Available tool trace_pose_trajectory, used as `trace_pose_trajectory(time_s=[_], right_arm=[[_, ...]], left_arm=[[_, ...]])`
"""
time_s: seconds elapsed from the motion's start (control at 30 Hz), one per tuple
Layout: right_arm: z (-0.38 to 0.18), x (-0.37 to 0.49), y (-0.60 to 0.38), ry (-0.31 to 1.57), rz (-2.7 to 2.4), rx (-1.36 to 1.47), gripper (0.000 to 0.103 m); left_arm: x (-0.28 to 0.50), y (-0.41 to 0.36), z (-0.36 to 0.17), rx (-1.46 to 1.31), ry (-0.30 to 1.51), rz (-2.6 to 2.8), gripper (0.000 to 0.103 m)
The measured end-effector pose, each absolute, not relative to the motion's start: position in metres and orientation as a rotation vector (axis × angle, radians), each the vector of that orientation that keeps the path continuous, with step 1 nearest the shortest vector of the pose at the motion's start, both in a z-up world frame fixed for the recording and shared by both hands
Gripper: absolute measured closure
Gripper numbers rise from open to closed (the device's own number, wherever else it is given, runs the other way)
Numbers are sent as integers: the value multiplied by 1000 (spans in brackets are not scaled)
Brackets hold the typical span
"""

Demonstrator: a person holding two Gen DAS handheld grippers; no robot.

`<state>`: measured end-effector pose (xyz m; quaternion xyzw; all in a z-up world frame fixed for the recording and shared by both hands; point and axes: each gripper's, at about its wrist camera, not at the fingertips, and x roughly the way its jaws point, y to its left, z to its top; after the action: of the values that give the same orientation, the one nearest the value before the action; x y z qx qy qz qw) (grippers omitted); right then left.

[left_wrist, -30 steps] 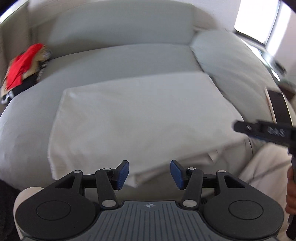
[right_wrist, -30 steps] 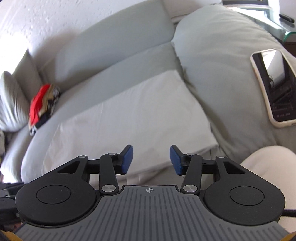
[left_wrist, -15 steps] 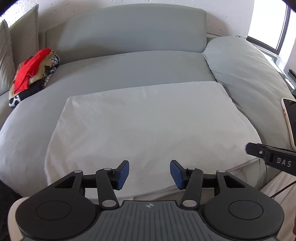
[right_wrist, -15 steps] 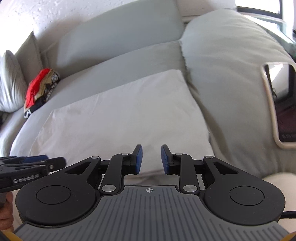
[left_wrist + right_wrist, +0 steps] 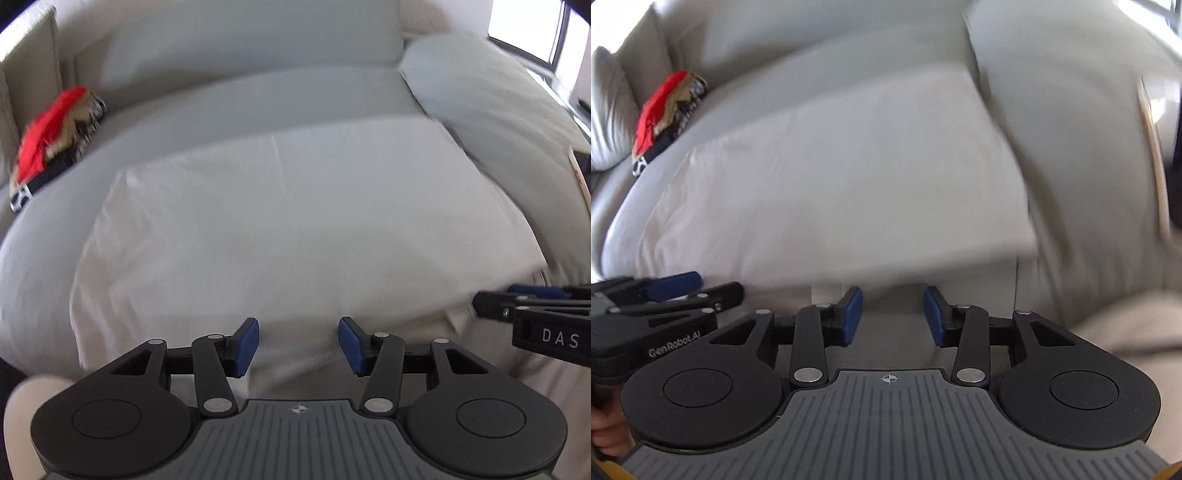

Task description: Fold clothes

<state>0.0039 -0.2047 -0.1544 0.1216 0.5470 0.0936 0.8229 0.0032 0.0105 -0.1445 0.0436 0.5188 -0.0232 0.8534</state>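
Note:
A pale cream garment [image 5: 288, 221] lies flat as a wide rectangle on the grey sofa seat [image 5: 258, 92]; the right wrist view shows the same garment [image 5: 842, 184]. My left gripper [image 5: 298, 345] stands open at the cloth's near edge, nothing between its blue pads. My right gripper [image 5: 893, 318] is also open, over the near edge further right, where a lower layer hangs down. Each gripper appears side-on in the other's view: the right gripper [image 5: 517, 295] and the left gripper [image 5: 698, 286].
A heap of red, tan and black clothes [image 5: 51, 136] sits at the sofa's far left by a cushion [image 5: 605, 107]. The padded armrest [image 5: 498, 103] rises on the right with a phone [image 5: 580, 173] on it. A window [image 5: 524, 26] is behind.
Both grippers have dropped closer to the garment's near edge. The right gripper's jaws, narrowed half a second ago, have spread wider. Both views are now motion-blurred.

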Motion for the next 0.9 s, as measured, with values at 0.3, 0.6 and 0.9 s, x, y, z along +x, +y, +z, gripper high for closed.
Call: trace_pose_trajectory(time_s=[0.3, 0.6, 0.9], right_arm=[[-122, -52, -259, 1049, 206, 525, 48], [-180, -10, -283, 981, 212, 1031, 42], [-229, 5, -278, 964, 259, 1304, 46]], left_arm=[[-35, 23, -125, 53, 1135, -130, 54], [4, 33, -119, -36, 931, -31, 54], [39, 49, -154, 6, 953, 39, 46]])
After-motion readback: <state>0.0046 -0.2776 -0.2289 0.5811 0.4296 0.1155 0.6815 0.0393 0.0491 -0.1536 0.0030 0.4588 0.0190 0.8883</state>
